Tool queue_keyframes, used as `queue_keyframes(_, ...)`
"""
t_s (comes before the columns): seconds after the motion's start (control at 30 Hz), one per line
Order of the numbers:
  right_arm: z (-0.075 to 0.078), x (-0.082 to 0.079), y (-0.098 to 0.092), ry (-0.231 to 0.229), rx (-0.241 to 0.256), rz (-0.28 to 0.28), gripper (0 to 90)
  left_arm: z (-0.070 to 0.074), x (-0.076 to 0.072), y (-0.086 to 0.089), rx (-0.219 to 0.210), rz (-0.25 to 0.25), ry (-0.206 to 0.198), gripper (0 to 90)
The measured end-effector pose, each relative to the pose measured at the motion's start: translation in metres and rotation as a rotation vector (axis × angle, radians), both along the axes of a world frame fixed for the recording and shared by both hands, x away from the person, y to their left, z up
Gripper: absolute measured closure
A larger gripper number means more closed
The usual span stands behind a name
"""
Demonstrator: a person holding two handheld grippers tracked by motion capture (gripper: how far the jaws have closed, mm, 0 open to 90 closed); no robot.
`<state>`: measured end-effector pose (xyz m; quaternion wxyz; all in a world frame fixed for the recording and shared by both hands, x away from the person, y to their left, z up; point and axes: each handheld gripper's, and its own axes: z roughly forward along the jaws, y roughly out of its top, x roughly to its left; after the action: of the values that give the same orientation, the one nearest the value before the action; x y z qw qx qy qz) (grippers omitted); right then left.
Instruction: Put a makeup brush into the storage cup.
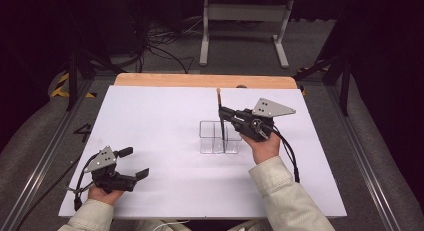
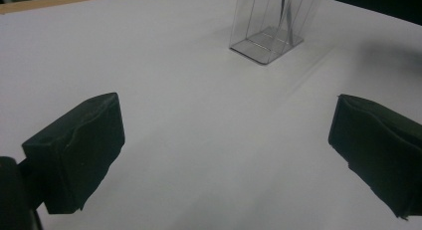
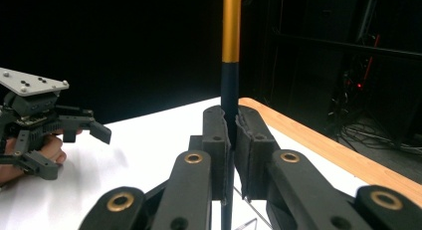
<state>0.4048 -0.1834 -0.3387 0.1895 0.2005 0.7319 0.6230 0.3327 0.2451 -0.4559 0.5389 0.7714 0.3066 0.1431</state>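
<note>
pencil (image 1: 220, 116) upright in right tool (image 1: 222, 112), white tabletop (image 1: 160, 116), dark rm

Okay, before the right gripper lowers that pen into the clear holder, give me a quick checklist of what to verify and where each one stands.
1. Grip on the pen: right gripper has its jaws shut on the dark shaft. Ok.
2. Pen upright: near vertical in the right gripper view. Ok.
3. Pen over a compartment of the clear holder: the shaft lines up with the holder in the high view, but which compartment is unclear. Cannot tell.
4. Holder standing on the white table: upright. Ok.
5. Left gripper out of the way: open, apart from the holder, near the table's front left. Ok.
</note>
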Motion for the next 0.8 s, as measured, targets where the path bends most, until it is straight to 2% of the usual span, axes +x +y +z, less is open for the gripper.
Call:
queue_keyframes(0.1,-0.003,0.001,0.003,0.001,0.001,0.001,83.7,0.000,0.000,0.000,0.000,0.000,-0.001,1.8)
queue_keyframes(0.27,-0.011,0.008,0.005,0.025,0.030,0.002,83.7,0.000,0.000,0.000,-0.001,-0.002,-0.003,1.8)
queue_keyframes(0.73,-0.027,0.015,0.009,0.058,0.007,-0.024,83.7,0.001,0.000,0.000,0.004,-0.009,-0.001,1.8)
queue_keyframes(0.8,-0.031,0.016,0.007,0.058,0.016,-0.031,83.6,0.000,0.000,0.000,0.004,-0.009,-0.001,1.8)
